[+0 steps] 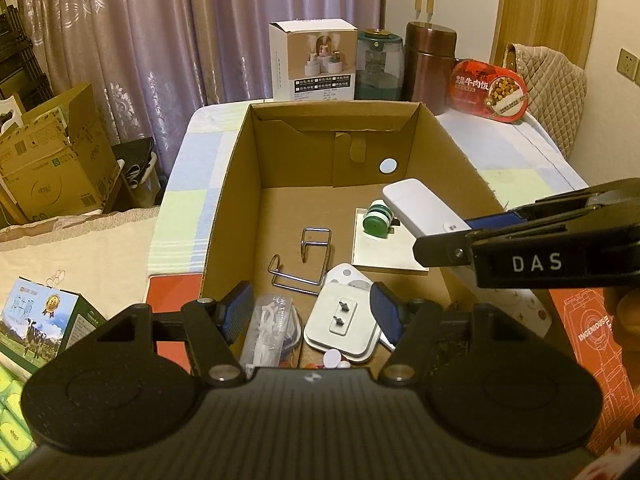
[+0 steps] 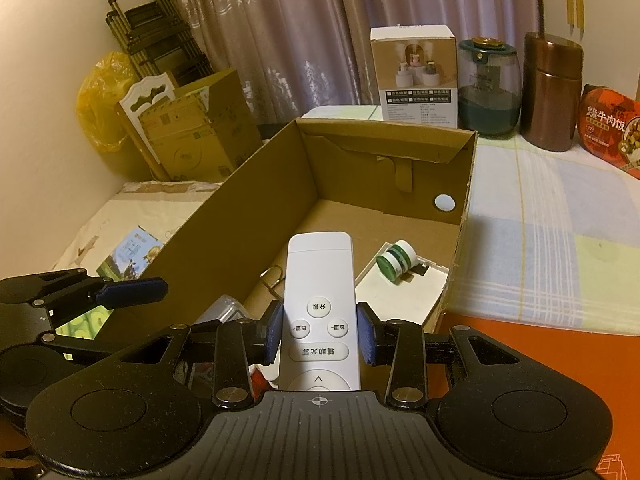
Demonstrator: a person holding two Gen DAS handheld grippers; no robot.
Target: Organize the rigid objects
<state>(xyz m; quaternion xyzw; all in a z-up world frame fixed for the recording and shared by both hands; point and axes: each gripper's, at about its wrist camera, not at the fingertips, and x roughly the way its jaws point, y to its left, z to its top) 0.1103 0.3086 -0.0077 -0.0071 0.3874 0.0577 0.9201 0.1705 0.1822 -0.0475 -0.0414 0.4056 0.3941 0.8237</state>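
Purple curtains hang behind a surface covered with a pale checked cloth, where an open cardboard box sits with its flaps up.

Over the box's near right part, the right hand-held gripper is clamped on a white remote: both blue pads press the remote's long sides near its buttons, and the remote's far end juts forward above the box floor. In the left wrist view the same remote reaches in from the right, held off the bottom.

Near the box's front edge, the left hand-held gripper stands about half apart with nothing between its pads. Below and between them lie a white plate with two small hooks and a clear packet; whether the pads touch either cannot be told.

On the box floor sit two wire hooks, plus a green-and-white roll resting on a white flat panel. Beyond the box stand a white carton, a jar, a brown canister and a red food pack.
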